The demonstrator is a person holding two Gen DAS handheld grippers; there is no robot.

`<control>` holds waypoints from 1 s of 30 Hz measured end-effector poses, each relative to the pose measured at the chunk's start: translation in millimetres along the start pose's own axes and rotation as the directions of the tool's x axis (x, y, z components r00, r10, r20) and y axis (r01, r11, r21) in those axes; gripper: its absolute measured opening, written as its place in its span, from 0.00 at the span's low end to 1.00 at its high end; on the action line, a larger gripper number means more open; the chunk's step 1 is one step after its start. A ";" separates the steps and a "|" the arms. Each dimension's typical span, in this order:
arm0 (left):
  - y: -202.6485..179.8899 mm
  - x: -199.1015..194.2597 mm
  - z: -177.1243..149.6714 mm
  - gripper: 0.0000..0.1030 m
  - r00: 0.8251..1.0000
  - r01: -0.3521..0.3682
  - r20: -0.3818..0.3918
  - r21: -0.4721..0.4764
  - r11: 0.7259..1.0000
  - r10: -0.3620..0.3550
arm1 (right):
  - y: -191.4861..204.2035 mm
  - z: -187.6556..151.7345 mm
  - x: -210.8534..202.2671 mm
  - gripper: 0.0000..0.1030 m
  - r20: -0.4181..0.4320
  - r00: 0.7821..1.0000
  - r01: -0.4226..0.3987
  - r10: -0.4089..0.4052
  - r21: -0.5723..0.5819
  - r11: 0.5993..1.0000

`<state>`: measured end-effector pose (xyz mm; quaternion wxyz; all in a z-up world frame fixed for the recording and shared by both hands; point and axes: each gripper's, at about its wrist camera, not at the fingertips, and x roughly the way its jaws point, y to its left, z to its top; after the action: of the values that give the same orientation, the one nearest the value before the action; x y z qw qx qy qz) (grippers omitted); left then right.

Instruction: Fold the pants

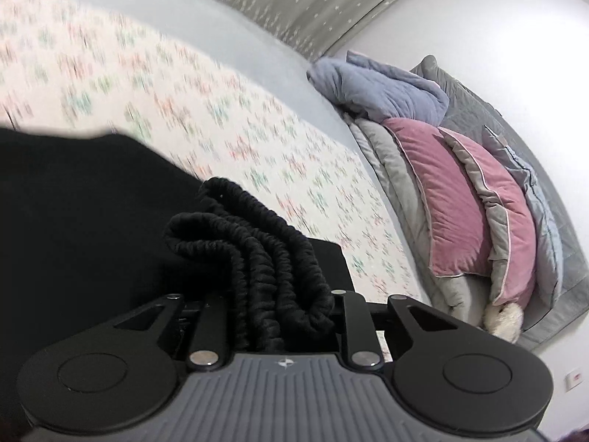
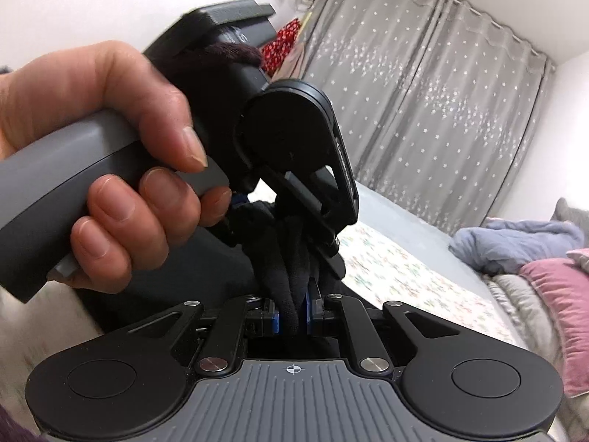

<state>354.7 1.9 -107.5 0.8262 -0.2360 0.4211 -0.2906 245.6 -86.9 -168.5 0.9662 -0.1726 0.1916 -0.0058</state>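
Observation:
The black pants (image 1: 73, 202) hang lifted over the bed, their ribbed elastic waistband (image 1: 257, 250) bunched in thick folds. My left gripper (image 1: 272, 316) is shut on that bunch, and the cloth hides its pads. In the right wrist view, my right gripper (image 2: 292, 316) is shut on a fold of the same black pants (image 2: 291, 269), squeezed between its blue pads (image 2: 310, 316). Just above it, a person's hand (image 2: 110, 147) holds the left gripper (image 2: 324, 258), which bites the same bunch of cloth. The two grippers are very close together.
Below lies a bed with a floral sheet (image 1: 221, 118). At its right end are stacked a pink pillow (image 1: 460, 202), a lilac-blue quilt (image 1: 379, 88), grey bedding (image 1: 390, 169) and a white plush toy (image 1: 504, 318). Grey star-patterned curtains (image 2: 423, 92) hang behind the bed.

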 end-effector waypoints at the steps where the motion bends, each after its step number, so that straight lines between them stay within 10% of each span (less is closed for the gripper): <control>1: 1.8 -7.4 3.7 0.13 1.000 -0.015 0.010 0.018 1.000 0.015 | 3.3 5.1 1.4 0.10 0.002 1.000 -0.010 0.010 0.022 1.000; 11: 64.7 -85.2 40.4 0.13 0.986 -0.151 0.091 0.138 0.979 0.139 | 66.9 63.6 28.2 0.10 0.062 0.986 -0.167 0.158 0.191 0.967; 30: 221.6 -180.4 68.7 0.13 0.926 -0.327 0.192 -0.023 0.945 0.325 | 197.2 115.3 88.9 0.11 0.061 0.909 -0.412 0.411 0.265 0.872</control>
<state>388.2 293.8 -110.7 0.9010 -0.1861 0.3708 -0.1268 360.0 129.9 -167.5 0.9599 0.0061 0.2199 0.1740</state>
